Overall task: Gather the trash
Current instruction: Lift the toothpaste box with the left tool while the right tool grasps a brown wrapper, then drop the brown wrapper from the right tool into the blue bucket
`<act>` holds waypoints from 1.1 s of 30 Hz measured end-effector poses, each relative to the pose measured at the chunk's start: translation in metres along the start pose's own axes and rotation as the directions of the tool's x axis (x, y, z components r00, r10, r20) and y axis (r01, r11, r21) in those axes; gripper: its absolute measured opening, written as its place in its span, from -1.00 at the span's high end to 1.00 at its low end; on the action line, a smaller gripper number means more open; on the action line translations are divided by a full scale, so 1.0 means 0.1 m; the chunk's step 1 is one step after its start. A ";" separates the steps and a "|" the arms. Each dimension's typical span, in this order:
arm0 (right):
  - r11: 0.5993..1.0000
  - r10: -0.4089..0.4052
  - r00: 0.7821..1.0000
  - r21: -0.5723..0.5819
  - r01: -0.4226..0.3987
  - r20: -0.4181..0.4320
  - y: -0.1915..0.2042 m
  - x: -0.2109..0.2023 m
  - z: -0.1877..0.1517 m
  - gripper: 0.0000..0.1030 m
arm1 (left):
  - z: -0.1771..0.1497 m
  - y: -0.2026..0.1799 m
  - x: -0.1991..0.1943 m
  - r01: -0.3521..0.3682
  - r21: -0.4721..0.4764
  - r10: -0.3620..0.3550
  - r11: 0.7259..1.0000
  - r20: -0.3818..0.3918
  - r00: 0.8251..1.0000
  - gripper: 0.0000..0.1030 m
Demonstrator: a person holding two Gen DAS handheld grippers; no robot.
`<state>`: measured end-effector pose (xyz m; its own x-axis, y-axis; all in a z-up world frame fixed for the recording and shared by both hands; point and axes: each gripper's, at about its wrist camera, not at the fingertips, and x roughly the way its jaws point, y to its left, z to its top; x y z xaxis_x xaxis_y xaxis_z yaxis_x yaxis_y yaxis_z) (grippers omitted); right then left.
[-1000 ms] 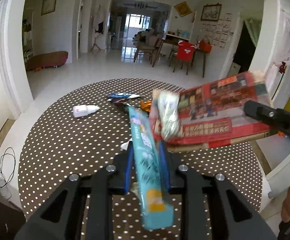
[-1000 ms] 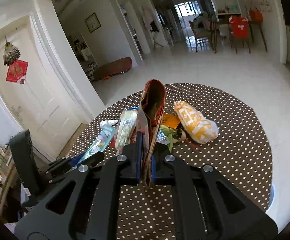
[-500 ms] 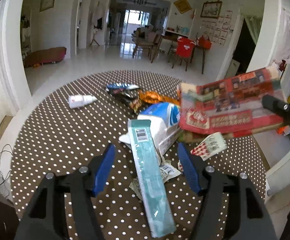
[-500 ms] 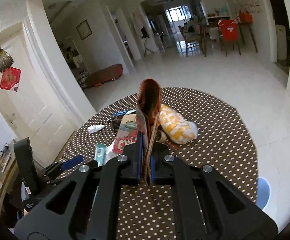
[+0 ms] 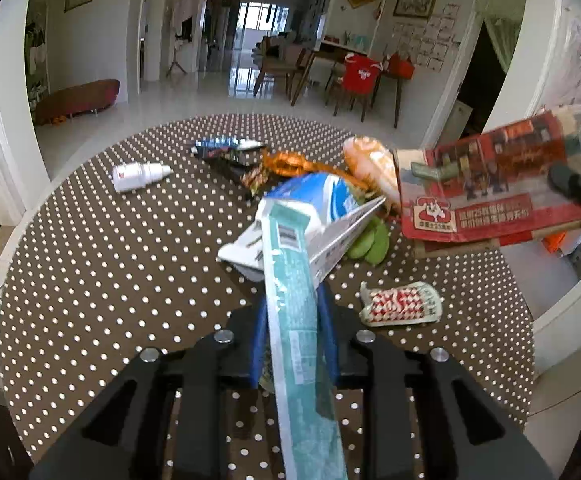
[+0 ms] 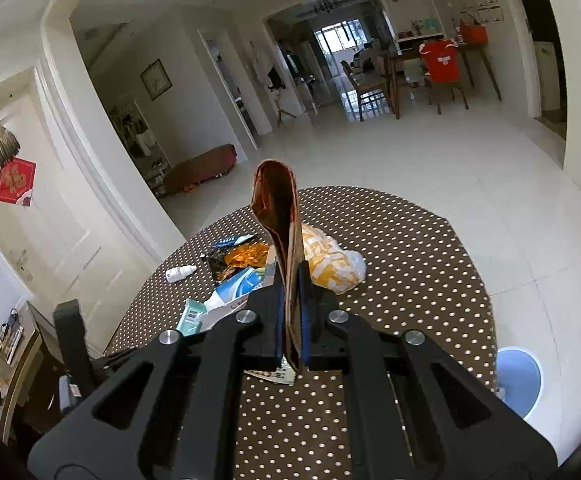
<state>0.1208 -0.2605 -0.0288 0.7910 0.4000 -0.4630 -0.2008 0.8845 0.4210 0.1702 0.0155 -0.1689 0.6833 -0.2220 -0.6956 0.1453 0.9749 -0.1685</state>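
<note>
Your left gripper is clamped on the teal wrapper, light and floppy, so grip mid-length. Your right gripper pinches the red paper bag, held above the polka-dot table; its thin paper creases easily.

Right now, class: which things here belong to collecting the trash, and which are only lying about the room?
Job:
left gripper shut on teal wrapper
right gripper shut on red paper bag
white bottle
checked wrapper

Lying about:
red-covered chair
wall pictures
</note>
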 end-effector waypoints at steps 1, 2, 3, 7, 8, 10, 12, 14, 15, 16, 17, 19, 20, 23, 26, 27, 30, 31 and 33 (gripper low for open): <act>1.000 -0.001 1.000 0.007 0.001 0.005 -0.05 -0.02 0.01 0.88 | 0.02 -0.02 -0.04 0.003 0.005 -0.003 1.000 0.011 1.000 0.84; 1.000 -0.006 1.000 0.008 0.006 0.006 -0.08 -0.03 0.01 0.88 | 0.03 -0.04 -0.08 0.003 0.007 -0.003 1.000 0.016 1.000 0.87; 1.000 -0.011 1.000 0.012 0.011 0.007 -0.13 -0.05 0.01 0.89 | 0.05 -0.06 -0.12 0.004 0.010 -0.004 1.000 0.025 1.000 0.87; 1.000 -0.011 1.000 0.029 0.010 0.021 -0.26 -0.17 0.02 0.89 | 0.12 -0.19 -0.20 0.027 0.025 -0.028 0.999 0.044 0.999 0.87; 0.999 -0.015 0.999 0.032 0.014 0.029 -0.30 -0.22 0.03 0.90 | 0.13 -0.23 -0.21 0.033 0.029 -0.034 0.999 0.049 0.998 0.87; 0.999 -0.026 0.999 0.042 0.024 0.046 -0.40 -0.31 0.04 0.90 | 0.16 -0.29 -0.23 0.052 0.033 -0.054 0.998 0.060 0.997 0.87; 0.998 -0.035 0.998 0.058 0.032 0.061 -0.50 -0.42 0.05 0.90 | 0.19 -0.39 -0.28 0.082 0.038 -0.085 0.996 0.078 0.993 0.87; 0.996 -0.055 0.995 0.079 0.049 0.081 -0.65 -0.54 0.06 0.90 | 0.25 -0.54 -0.35 0.113 0.050 -0.118 0.992 0.100 0.988 0.87; 0.994 -0.067 0.994 0.089 0.059 0.089 -0.72 -0.61 0.07 0.90 | 0.27 -0.61 -0.35 0.127 0.057 -0.133 0.990 0.107 0.985 0.87; 0.991 -0.087 0.991 0.106 0.076 0.101 -0.83 -0.70 0.08 0.90 | 0.30 -0.70 -0.36 0.144 0.066 -0.151 0.987 0.114 0.982 0.87; 0.989 -0.101 0.989 0.119 0.088 0.108 -0.92 -0.77 0.08 0.90 | 0.34 -0.84 -0.36 0.166 0.082 -0.175 0.983 0.120 0.977 0.87; 0.982 -0.143 0.982 0.144 0.125 0.124 -1.12 -0.91 0.07 0.90 | 0.39 -1.06 -0.32 0.200 0.107 -0.213 0.974 0.124 0.969 0.87; 0.977 -0.167 0.977 0.158 0.146 0.129 -1.23 -0.98 0.06 0.90 | 0.42 -1.21 -0.29 0.224 0.124 -0.239 0.967 0.122 0.963 0.87; 0.955 -0.242 0.961 0.208 0.211 0.137 -1.58 -1.18 0.01 0.90 | 0.48 -1.67 -0.15 0.290 0.171 -0.310 0.942 0.099 0.946 0.87; 0.923 -0.330 0.937 0.248 0.295 0.113 -1.97 -1.32 -0.07 0.90 | 0.53 -2.11 0.04 0.365 0.191 -0.380 0.911 0.050 0.924 0.87; 0.912 -0.351 0.931 0.263 0.316 0.097 -2.09 -1.33 -0.11 0.90 | 0.53 -2.26 0.11 0.384 0.195 -0.397 0.902 0.033 0.917 0.87; 0.878 -0.408 0.912 0.292 0.380 0.040 -2.43 -1.29 -0.23 0.90 | 0.52 -2.72 0.38 0.428 0.211 -0.431 0.879 -0.037 0.902 0.87; 0.865 -0.422 0.906 0.306 0.398 0.013 -2.57 -1.25 -0.29 0.90 | 0.50 -2.81 0.46 0.433 0.214 -0.433 0.875 -0.053 0.900 0.87; 0.843 -0.436 0.899 0.331 0.424 -0.039 -2.82 -1.13 -0.41 0.89 | 0.45 -3.06 0.67 0.455 0.219 -0.442 0.863 -0.110 0.890 0.87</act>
<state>0.0641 -0.5454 -0.1276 0.7760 -0.0170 -0.6305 0.3572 0.8357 0.4171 0.2037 -0.2974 -0.1319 0.4654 -0.6298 -0.6219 0.5928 0.7436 -0.3094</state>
